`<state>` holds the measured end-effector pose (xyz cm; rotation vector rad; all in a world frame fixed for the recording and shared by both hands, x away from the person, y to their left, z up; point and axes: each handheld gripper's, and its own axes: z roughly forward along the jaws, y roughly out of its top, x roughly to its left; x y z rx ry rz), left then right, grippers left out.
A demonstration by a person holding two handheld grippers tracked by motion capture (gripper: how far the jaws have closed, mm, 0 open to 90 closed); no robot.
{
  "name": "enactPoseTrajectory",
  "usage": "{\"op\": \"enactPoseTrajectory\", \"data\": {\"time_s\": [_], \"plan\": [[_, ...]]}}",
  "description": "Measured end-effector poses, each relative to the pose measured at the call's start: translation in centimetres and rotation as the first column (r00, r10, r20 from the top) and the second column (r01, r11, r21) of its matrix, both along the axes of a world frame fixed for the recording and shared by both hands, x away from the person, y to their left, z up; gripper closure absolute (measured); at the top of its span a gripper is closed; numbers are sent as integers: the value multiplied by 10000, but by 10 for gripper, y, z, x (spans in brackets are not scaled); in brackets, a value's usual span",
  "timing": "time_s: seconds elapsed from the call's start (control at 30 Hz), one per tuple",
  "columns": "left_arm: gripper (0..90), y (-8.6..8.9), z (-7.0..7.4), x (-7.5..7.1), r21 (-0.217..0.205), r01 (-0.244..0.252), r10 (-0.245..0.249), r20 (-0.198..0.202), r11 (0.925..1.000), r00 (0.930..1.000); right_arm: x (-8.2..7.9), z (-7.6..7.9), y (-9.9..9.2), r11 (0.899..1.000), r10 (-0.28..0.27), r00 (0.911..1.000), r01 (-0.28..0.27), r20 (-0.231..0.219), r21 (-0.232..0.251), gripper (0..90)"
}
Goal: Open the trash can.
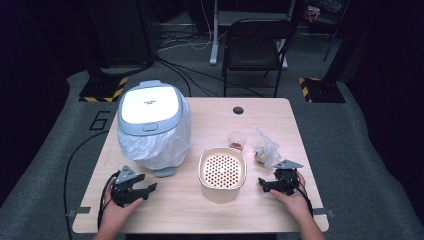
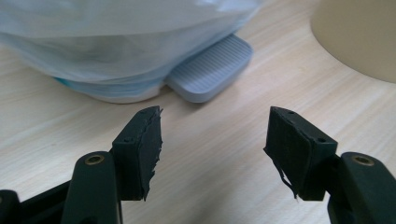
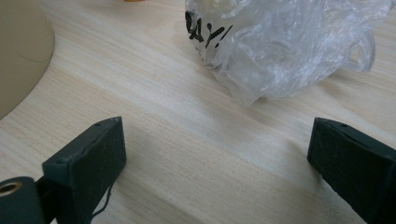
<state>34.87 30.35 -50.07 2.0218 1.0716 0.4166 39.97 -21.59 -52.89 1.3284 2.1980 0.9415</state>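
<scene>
A grey-lidded pedal bin point(image 1: 151, 125) lined with a white plastic bag stands at the table's left, its grey foot pedal point(image 1: 164, 172) toward me. A cream basket with a perforated bottom point(image 1: 222, 173) sits mid-table. Behind it is a small clear cup point(image 1: 237, 139) with something reddish inside. A crumpled clear plastic bag point(image 1: 266, 148) lies to the right. My left gripper point(image 1: 144, 190) rests open on the table just short of the pedal point(image 2: 210, 70). My right gripper point(image 1: 265, 184) rests open in front of the plastic bag point(image 3: 285, 46), nothing between its jaws.
A round cable hole point(image 1: 238, 110) marks the table's far edge. A black folding chair point(image 1: 256, 47) stands behind the table, with cables on the floor. Bare tabletop point(image 1: 175, 210) lies along the near edge between my hands.
</scene>
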Motion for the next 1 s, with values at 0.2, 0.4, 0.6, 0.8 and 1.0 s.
{"op": "enactPoseTrajectory", "data": {"time_s": [0.2, 0.4, 0.6, 0.8, 1.0], "plan": [[354, -15, 4, 2, -359, 301, -307, -176, 9989, 9994, 0, 0, 0, 10000, 6, 10000, -6, 1, -5, 39], [356, -39, 8, 6, -36, 1132, -1130, 342, 9936, 9930, -1, 0, -1, 10000, 52, 10000, -52, 38, -16, 39], [353, -49, 7, 13, 79, 1045, -1047, 370, 9945, 9938, -1, 0, -1, 10000, 54, 10000, -54, 42, -14, 39], [351, -56, 2, 22, -253, 549, -548, 26, 9982, 9985, -1, 0, -1, 10000, 52, 10000, -52, 39, -14, 39], [337, -59, -4, 23, -89, 468, -466, 194, 9989, 9987, -1, 0, -1, 10000, 52, 10000, -52, 39, -11, 39]]}}
